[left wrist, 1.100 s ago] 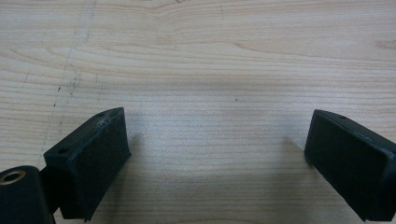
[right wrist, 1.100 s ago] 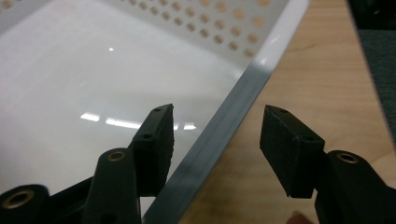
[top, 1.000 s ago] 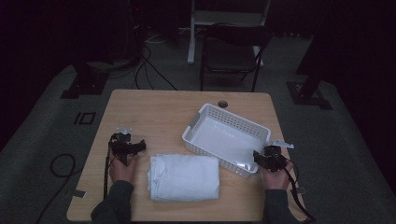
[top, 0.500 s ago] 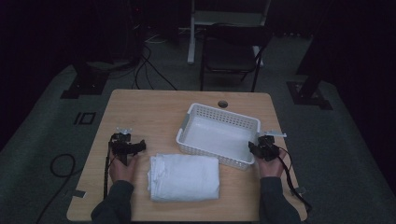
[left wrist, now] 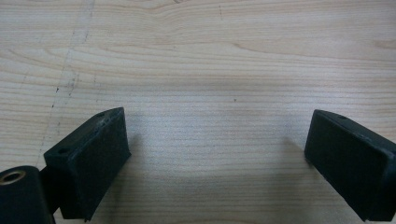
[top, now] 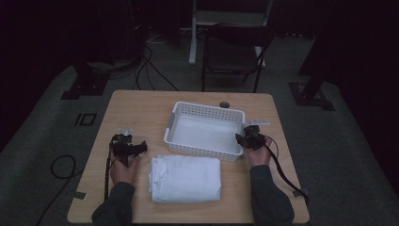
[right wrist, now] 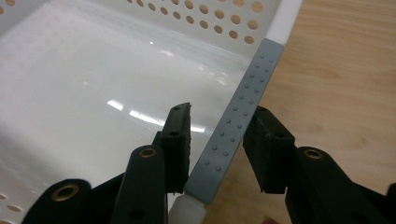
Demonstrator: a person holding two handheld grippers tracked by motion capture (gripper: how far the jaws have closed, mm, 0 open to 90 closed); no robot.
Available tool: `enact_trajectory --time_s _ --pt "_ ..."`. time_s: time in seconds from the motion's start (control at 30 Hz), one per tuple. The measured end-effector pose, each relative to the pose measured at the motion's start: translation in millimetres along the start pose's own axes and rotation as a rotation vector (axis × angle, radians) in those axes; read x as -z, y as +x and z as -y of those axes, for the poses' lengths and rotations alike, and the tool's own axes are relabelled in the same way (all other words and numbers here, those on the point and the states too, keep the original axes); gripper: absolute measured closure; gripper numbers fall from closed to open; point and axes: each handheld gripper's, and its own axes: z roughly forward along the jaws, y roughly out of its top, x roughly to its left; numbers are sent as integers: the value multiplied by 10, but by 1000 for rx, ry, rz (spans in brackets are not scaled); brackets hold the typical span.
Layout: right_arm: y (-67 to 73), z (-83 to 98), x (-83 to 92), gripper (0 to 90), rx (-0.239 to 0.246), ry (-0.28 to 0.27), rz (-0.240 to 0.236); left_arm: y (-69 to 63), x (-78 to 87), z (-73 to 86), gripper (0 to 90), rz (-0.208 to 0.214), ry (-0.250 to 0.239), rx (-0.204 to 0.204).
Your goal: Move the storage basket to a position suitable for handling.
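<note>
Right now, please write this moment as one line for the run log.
left tool: open, over bare table | right tool: astride grey rim grip of white basket, grasp unclear | folded towel: untouched, near basket

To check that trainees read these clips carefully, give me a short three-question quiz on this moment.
1. True or false: the left tongs hold the folded towel.
2. What do the right tongs straddle? A) the grey rim grip of the basket B) the towel C) a cable
3. Fill in: the towel lies on the ___, not in the basket.

Key: 1 false, they are open over bare table; 2 A; 3 table.
</note>
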Motion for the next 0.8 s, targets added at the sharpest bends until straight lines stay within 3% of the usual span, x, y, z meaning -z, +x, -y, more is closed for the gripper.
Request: enact_trajectory --time_s 0.47,0.8 --pt "61 -226 -239 616 63 -5 -74 -2 -1 -2 59 -1 1 -1" --pt "117 -292 -317 613 106 -8 -107 -3 -2 -3 59 0 0 1"
